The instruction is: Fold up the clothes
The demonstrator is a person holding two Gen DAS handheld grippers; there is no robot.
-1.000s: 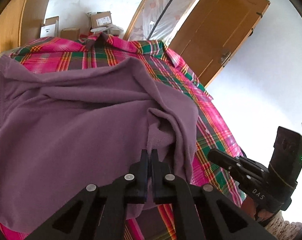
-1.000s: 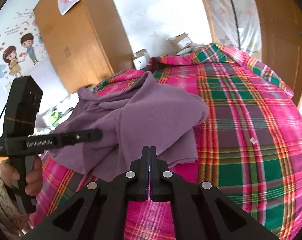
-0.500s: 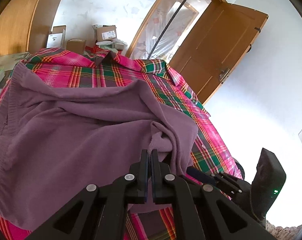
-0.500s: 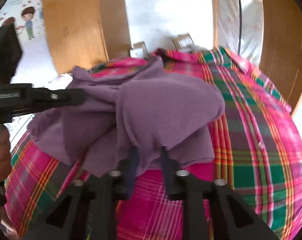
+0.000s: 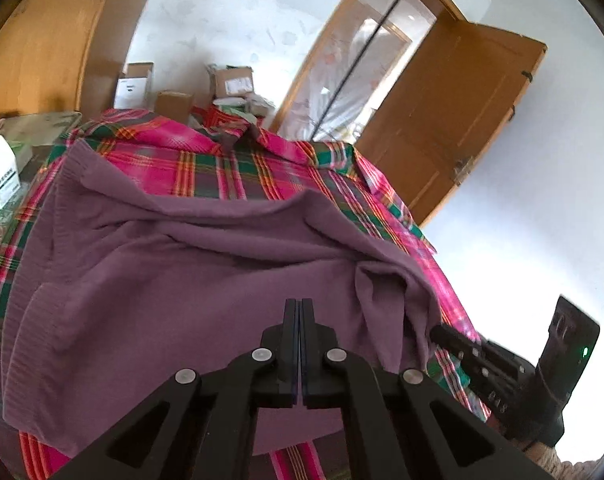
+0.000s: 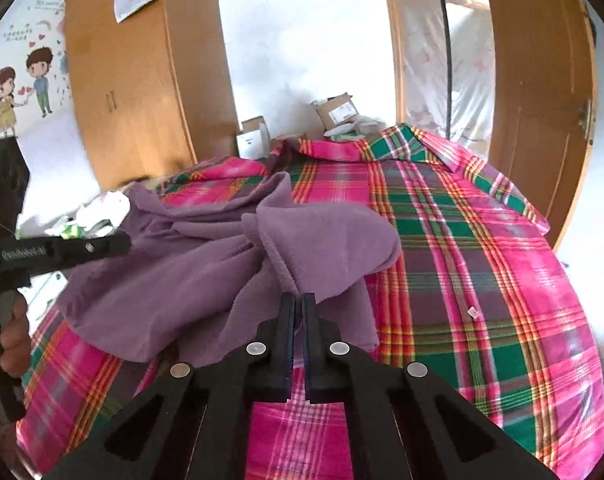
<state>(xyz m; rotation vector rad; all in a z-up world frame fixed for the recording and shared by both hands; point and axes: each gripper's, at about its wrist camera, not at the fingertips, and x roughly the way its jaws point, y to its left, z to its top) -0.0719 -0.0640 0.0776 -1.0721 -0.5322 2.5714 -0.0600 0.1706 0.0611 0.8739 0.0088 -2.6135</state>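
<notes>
1. A soft purple knitted sweater [image 5: 190, 280] lies rumpled on a bed covered by a pink, green and grey plaid sheet [image 6: 481, 280]. In the right wrist view the sweater sits toward nine o'clock of the bed, with bare plaid from twelve round to five o'clock.

2. The black left gripper [image 5: 300, 308] has its fingers pressed together with no gap showing. They sit over the sweater's body, and I cannot tell whether any cloth is caught between them.

3. The black right gripper [image 6: 299, 304] is nearly closed, leaving a narrow slit. A lifted flap of the sweater comes down to its tips, and it appears to pinch that edge.

4. Judged from the layout, folding has barely begun: one flap is raised at the sweater's three o'clock side, while the rest is creased and bunched, with a ribbed hem [image 5: 34, 308] loose at nine o'clock in the left wrist view.

5. Left to do: smoothing, bringing the sides in, and doubling the body over.
</notes>
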